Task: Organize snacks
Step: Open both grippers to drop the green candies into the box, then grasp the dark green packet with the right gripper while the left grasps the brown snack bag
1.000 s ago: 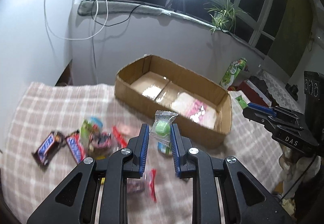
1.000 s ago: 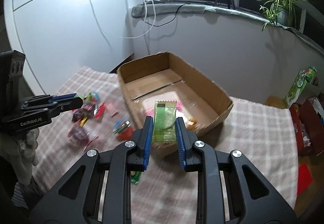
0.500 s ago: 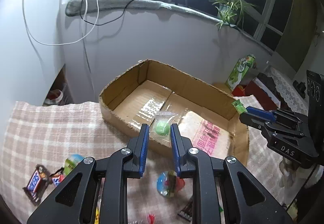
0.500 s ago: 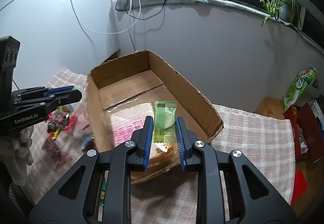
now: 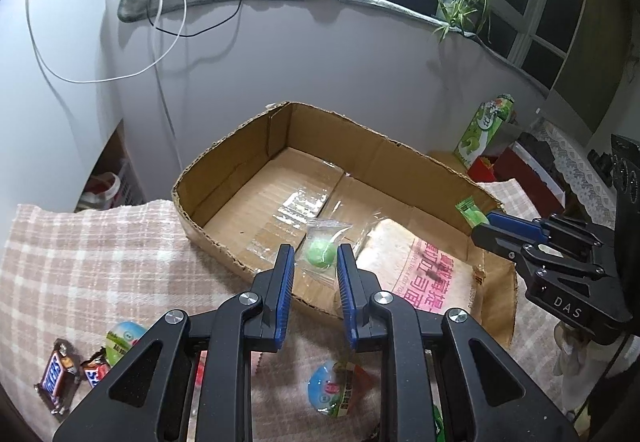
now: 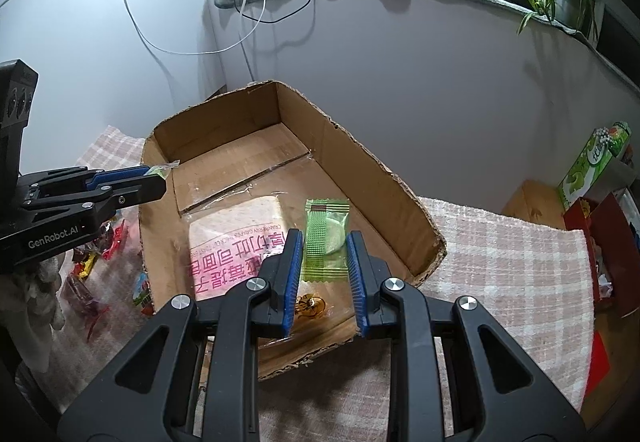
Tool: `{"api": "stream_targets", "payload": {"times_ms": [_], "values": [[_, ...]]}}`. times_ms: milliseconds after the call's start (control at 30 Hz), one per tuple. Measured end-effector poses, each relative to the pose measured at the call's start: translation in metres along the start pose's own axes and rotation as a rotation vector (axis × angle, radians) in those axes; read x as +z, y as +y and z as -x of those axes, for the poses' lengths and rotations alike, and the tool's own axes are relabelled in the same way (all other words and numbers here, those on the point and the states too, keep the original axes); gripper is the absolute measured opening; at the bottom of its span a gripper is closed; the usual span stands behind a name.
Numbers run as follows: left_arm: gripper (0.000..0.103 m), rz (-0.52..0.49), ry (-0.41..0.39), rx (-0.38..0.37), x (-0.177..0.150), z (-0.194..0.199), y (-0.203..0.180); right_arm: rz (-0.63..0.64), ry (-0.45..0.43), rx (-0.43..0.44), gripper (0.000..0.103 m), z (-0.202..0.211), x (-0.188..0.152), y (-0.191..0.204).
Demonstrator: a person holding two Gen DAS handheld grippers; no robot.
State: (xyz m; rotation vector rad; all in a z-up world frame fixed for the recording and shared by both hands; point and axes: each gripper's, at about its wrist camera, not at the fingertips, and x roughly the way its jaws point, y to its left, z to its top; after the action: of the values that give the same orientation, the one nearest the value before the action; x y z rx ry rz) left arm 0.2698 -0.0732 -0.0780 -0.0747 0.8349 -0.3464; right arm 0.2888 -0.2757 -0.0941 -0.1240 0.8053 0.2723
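An open cardboard box [image 5: 224, 166] [image 6: 360, 162] stands on the checked cloth, with a bread packet with pink print [image 5: 420, 274] [image 6: 232, 238] lying inside. My left gripper [image 5: 316, 258] is shut on a clear packet with a green ball [image 5: 320, 252], just past the box's near wall. My right gripper [image 6: 324, 250] is shut on a green wafer packet [image 6: 326, 238], held above the box's near end. Each gripper shows in the other's view, the right gripper [image 5: 484, 224] at the right and the left gripper [image 6: 158, 178] at the left rim. An amber packet [image 6: 308, 306] lies below the right fingers.
Loose snacks lie on the cloth outside the box: Snickers bars [image 5: 56, 374], round jelly cups [image 5: 332, 390] and red sweets [image 6: 112, 242]. A green carton [image 5: 484, 130] [image 6: 592, 166] and red boxes [image 6: 600, 242] stand to the right. A wall with hanging cables rises behind the box.
Both grippers have moved forward from over the cloth to over the box, each still holding its packet. The loose snacks have dropped to the bottom of the views.
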Motion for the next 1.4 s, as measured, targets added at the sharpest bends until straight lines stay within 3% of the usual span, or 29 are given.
{"api": "stream_targets", "payload": {"times_ms": [167, 233, 267, 300, 900, 1400], "values": [[0.027, -0.009, 0.007, 0.008, 0.001, -0.003, -0.004, 0.003, -0.012, -0.015, 0.025, 0.002, 0.000, 0.000], [0.039, -0.011, 0.004, 0.005, 0.001, -0.002, -0.006, 0.005, -0.016, -0.018, 0.032, 0.003, 0.001, 0.000], [0.041, -0.012, 0.002, 0.006, 0.001, -0.001, -0.007, 0.007, -0.020, -0.022, 0.040, 0.005, 0.001, 0.001], [0.041, -0.015, -0.003, 0.012, 0.001, 0.001, -0.008, 0.009, -0.025, -0.025, 0.044, 0.006, 0.001, 0.001], [0.041, 0.009, -0.086, 0.022, -0.014, 0.072, 0.008, 0.023, -0.077, 0.017, 0.044, 0.063, -0.016, 0.029], [0.041, 0.077, -0.073, 0.027, -0.080, 0.116, 0.039, 0.021, -0.060, 0.093, 0.044, 0.091, -0.069, 0.064]]}}
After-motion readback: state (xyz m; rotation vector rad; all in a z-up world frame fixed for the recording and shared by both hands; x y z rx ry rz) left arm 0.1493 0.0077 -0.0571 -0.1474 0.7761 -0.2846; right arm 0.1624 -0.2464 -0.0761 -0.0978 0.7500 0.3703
